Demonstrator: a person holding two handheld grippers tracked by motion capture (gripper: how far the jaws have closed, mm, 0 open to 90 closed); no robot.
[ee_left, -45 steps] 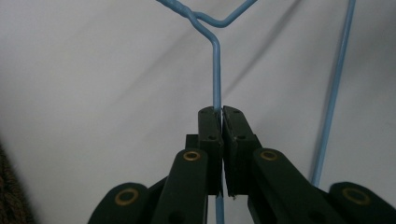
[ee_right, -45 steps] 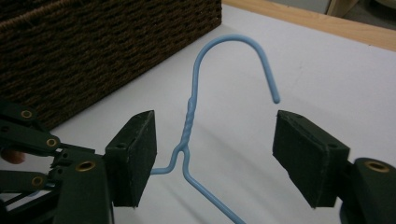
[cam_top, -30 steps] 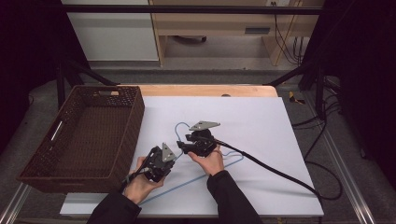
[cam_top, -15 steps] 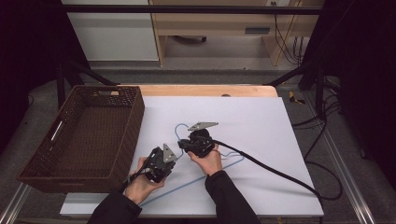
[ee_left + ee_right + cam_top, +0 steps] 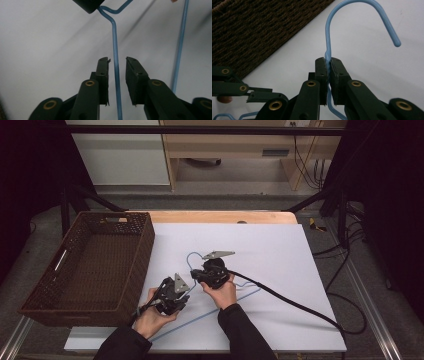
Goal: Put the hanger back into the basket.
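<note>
my right hand-held gripper (image 5: 328, 66) is squeezed tight on the neck of a blue wire hanger (image 5: 329, 32), just under its hook. the hook curls up and over past the jaws. the brown woven basket (image 5: 259, 27) is close by on that side.

my left hand-held gripper (image 5: 117, 65) has just been opening a little. one thin blue arm of the hanger (image 5: 115, 62) runs right between its jaws, but the pads are not pressing on it. there is a small gap on each side of the wire.

from above, the hanger (image 5: 192, 257) lies flat on the white desk (image 5: 280, 250), near the front edge where i sit. its hook points away from me and its long bottom wire runs slanted under my hands. my right hand-held gripper (image 5: 200, 274) is near the middle of the desk, and my left hand-held gripper (image 5: 186, 296) is just beside it, closer to me. the basket (image 5: 85, 265) sits on the left side of the desk, close to my left hand (image 5: 152, 317). a black cable (image 5: 290, 300) trails off from my right hand-held gripper across the desk.
</note>
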